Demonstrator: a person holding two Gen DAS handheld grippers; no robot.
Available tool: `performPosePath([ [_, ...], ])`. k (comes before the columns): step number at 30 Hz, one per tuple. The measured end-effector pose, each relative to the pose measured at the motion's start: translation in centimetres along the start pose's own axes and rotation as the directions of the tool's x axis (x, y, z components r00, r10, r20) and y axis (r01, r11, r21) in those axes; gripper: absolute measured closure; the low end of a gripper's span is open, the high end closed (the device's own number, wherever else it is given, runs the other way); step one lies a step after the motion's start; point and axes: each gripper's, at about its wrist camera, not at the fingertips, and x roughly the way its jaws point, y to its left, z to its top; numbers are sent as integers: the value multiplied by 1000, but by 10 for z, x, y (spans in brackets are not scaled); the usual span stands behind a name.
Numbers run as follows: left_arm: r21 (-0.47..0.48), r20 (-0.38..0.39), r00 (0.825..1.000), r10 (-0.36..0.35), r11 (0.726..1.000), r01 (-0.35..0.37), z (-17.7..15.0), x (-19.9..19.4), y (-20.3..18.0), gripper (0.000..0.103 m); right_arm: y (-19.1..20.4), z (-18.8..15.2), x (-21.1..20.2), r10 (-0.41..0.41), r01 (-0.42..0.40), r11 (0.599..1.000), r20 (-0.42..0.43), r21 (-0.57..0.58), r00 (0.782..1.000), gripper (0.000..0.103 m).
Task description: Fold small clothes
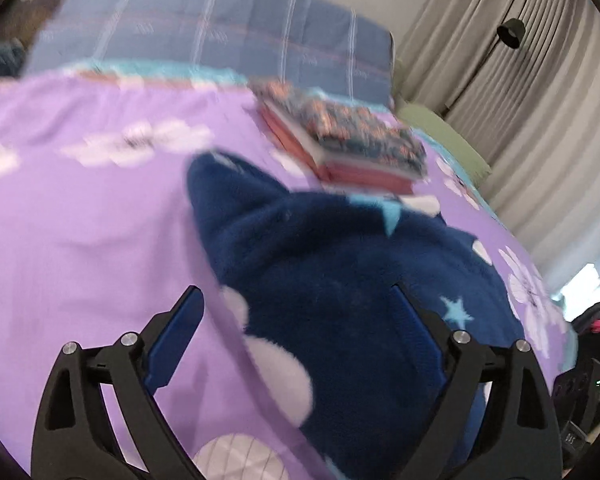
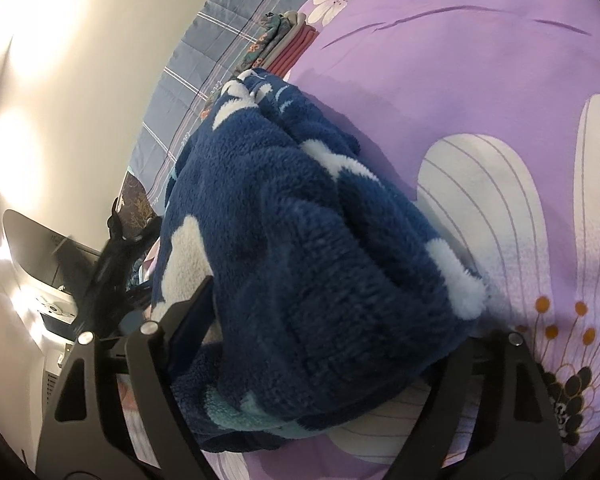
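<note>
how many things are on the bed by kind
fleece garment: 1
stack of folded clothes: 1
pillows: 2, blue plaid and green
tongs: 2, left and right
total: 6

Purple floral bedsheet (image 1: 80, 220), blue plaid pillow (image 1: 220, 28), grey curtains (image 1: 520, 120) w/ green cushion (image 1: 448, 140) nearby.

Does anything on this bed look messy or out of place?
Only the navy fleece garment: it lies bunched in a rumpled heap on the purple floral bedsheet, not flat. The stack of folded clothes behind it looks tidy by contrast. Nothing seems spilled or damaged.
</note>
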Motion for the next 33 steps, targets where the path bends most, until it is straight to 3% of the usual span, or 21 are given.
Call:
performPosePath([
  [3, -63, -49, 994, -98, 993, 95, 3, 25, 12, 1, 2, 0, 0, -7, 7, 1000, -1, -18, 1000, 17],
  [6, -140, -63, 981, -181, 975, 171, 3, 50, 28, 1, 6, 0, 1, -17, 17, 999, -3, -35, 1000, 16],
  [9, -54, -41, 985, -167, 985, 164, 3, 57, 20, 1, 7, 1, 2, -19, 18, 999, -7, -26, 1000, 15],
  [12, -31, -53, 984, -172, 985, 171, 8, 60, 18, 1, 10, -1, 3, -27, 28, 999, 20, -30, 999, 12],
  [13, -20, -53, 982, -181, 984, 180, 8, 60, 17, 3, 11, -3, 3, -35, 36, 999, 35, -37, 999, 10],
  [15, -10, -55, 974, -219, 976, 219, 7, 56, 18, 19, 15, -5, 4, -52, 55, 997, 54, -54, 997, 9],
  [18, 58, -4, 982, -189, 980, 189, 3, 42, 10, 33, 20, -6, 3, -60, 65, 993, 57, -99, 997, 12],
  [21, 168, 60, 991, -119, 980, 108, 1, 27, -12, 44, 28, -13, -5, -60, 84, 971, 113, -223, 992, 24],
  [23, 193, 88, 990, -108, 977, 89, 1, 14, -19, 48, 36, -16, -12, -66, 99, 955, 125, -281, 990, 34],
  [26, 187, 141, 982, -126, 977, 99, 4, -14, -22, 52, 54, -19, -25, -73, 127, 915, 151, -383, 986, 44],
  [29, 202, 190, 975, -113, 977, 73, -1, -43, -26, 52, 71, -25, -43, -48, 140, 881, 210, -452, 977, 46],
  [33, 203, 279, 954, -107, 978, 50, -5, -91, -30, 52, 96, -33, -68, 18, 134, 829, 266, -543, 964, 47],
])
